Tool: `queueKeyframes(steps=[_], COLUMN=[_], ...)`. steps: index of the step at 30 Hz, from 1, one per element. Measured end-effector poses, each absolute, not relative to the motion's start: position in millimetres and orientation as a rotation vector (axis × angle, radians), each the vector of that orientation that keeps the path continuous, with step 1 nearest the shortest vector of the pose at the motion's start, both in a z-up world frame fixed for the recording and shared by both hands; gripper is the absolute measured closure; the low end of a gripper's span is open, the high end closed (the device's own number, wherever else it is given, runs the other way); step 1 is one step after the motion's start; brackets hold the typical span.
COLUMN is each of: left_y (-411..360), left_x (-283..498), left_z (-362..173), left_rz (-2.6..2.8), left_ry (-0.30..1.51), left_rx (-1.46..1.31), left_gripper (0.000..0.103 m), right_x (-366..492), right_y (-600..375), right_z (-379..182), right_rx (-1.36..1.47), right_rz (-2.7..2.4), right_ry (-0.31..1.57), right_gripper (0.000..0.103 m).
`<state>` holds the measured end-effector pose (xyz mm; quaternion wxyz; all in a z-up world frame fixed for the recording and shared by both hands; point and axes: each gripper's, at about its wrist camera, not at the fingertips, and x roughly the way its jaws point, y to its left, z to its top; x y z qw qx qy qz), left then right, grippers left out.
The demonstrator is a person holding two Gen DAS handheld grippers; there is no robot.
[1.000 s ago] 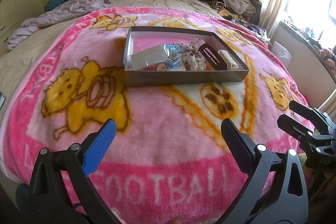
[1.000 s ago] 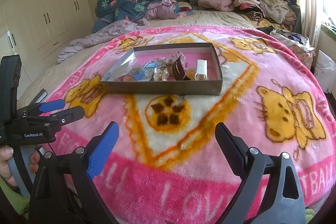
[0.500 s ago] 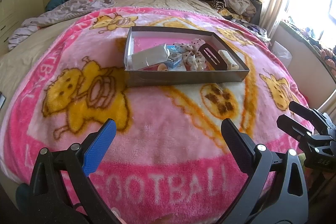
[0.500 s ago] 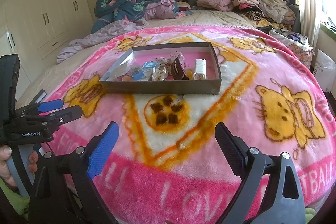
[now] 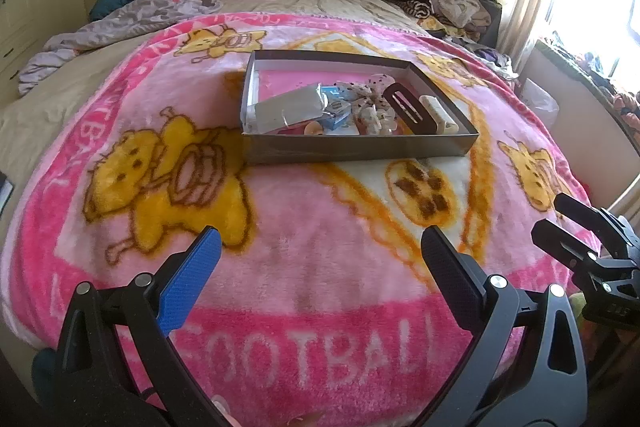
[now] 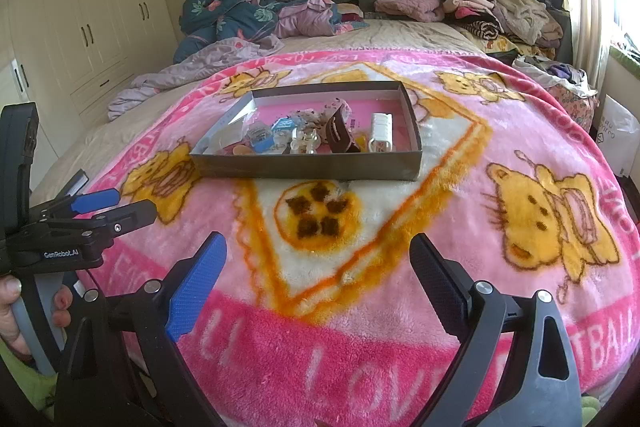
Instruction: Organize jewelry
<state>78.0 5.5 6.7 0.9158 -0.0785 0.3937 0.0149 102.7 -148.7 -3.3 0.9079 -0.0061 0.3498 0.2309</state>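
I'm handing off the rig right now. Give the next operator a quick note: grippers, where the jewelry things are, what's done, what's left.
Left gripper: open, empty, above the pink blanket.
Right gripper: open, empty, also short of the box.
Grey box sits mid-bed; inside lie a brown hair clip, a white clip, blue packets and small pieces jumbled together.
Done: nothing visibly sorted.
Left: reach in and sort the pieces.

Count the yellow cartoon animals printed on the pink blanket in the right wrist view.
4: one left of the tray, one near right, two beyond the tray. More may be hidden.
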Motion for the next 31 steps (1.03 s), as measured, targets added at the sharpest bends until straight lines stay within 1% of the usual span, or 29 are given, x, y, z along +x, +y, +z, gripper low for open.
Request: queueKeyframes(steps=[17, 23, 24, 25, 28, 31], left_y=[12, 25, 32, 37, 75, 145], left_x=[78, 84, 86, 90, 109, 137], left_z=[5, 2, 1, 0, -9, -27], left_rz=[0.045, 0.095, 0.115, 0.135, 0.239, 0.423], left_ry=[0.809, 0.810, 0.810, 0.810, 0.826, 0.844], left_rx=[-0.162, -0.188, -0.193, -0.195, -0.206, -0.232], left_gripper=[0.010, 0.010, 0.010, 0.010, 0.009, 0.009], right_x=[102, 118, 125, 133, 169, 231], right_y=[-149, -165, -172, -177, -205, -253], right_z=[-3, -5, -6, -8, -16, -35], right_rx=[-0.013, 0.006, 0.017, 0.026, 0.039, 0.042], right_rz=[0.471, 0.425, 0.408, 0.389, 0.298, 0.127], right_ry=[0.723, 0.739, 0.744, 0.748, 0.758, 0.801], right_gripper=[0.011, 0.011, 0.011, 0.004, 0.004, 0.004])
